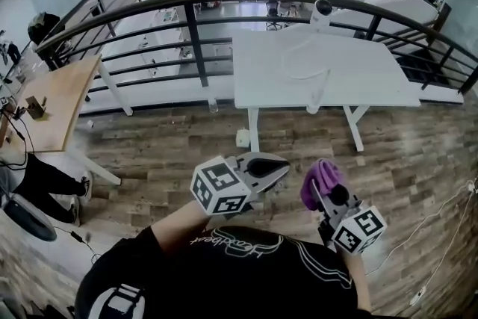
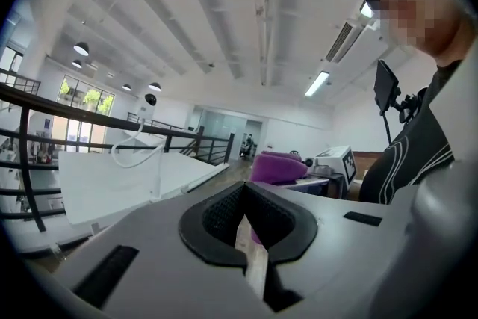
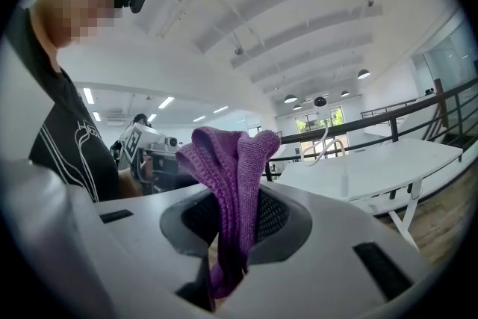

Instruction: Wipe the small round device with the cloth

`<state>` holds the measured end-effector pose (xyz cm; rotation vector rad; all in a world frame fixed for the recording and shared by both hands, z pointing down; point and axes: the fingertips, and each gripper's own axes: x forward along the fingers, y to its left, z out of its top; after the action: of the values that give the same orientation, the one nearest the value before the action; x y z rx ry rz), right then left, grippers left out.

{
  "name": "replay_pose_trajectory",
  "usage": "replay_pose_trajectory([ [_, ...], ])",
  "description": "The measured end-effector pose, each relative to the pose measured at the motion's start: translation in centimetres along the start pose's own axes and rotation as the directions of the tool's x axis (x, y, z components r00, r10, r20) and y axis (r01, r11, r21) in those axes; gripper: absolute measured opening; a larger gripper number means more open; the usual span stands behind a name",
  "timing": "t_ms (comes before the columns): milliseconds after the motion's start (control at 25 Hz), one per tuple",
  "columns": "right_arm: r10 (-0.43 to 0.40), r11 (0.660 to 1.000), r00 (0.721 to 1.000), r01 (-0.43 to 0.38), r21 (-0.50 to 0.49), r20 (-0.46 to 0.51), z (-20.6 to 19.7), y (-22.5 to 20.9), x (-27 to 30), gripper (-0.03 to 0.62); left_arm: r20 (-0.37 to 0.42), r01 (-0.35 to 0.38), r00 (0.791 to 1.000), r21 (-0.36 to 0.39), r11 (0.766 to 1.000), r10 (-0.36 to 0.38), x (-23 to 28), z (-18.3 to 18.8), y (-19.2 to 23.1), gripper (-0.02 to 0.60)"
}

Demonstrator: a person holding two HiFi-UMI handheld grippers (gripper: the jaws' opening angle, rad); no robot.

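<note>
Left gripper (image 1: pixel 270 170), lower centre of head view: jaws closed together, nothing between them. Right gripper (image 1: pixel 323 194), lower right: jaws clamped on bunched purple cloth (image 1: pixel 321 175). Small round device (image 1: pixel 322 10) sits on white table (image 1: pixel 328 75), upper centre, well apart from both.

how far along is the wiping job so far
Done: the cloth is picked up, clamped in the right gripper. In hand: nothing more; the left gripper is shut and empty, and both are short of the white table. Left: reaching the small round device at the table's far edge and wiping it.
</note>
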<state>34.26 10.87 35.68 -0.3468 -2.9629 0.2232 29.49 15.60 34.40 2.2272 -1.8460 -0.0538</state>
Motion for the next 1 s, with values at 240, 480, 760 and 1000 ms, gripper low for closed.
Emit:
replay_pose_trajectory([
  [240,-0.007,1.000,1.000,0.007,0.028,0.014,-0.1,-3.7,1.6,0.061,-0.035,0.008,0.999,0.011,1.000,-0.008,2.7,-0.3,3.0,0.008],
  [480,0.018,0.999,1.000,-0.018,0.046,0.009,0.4,-10.2,4.2,0.061,-0.057,-0.004,0.998,-0.013,1.000,0.003,7.6,0.2,7.6,0.009],
  [760,0.075,0.997,0.997,-0.075,0.022,0.007,3.1,-19.9,8.0,0.061,-0.077,-0.035,0.996,-0.024,0.999,0.033,15.2,2.4,14.4,0.009],
  [1000,0.118,0.993,0.993,-0.118,0.007,0.010,5.1,-27.8,10.4,0.061,-0.076,-0.087,0.994,-0.020,0.996,0.085,21.3,4.1,19.9,0.009],
])
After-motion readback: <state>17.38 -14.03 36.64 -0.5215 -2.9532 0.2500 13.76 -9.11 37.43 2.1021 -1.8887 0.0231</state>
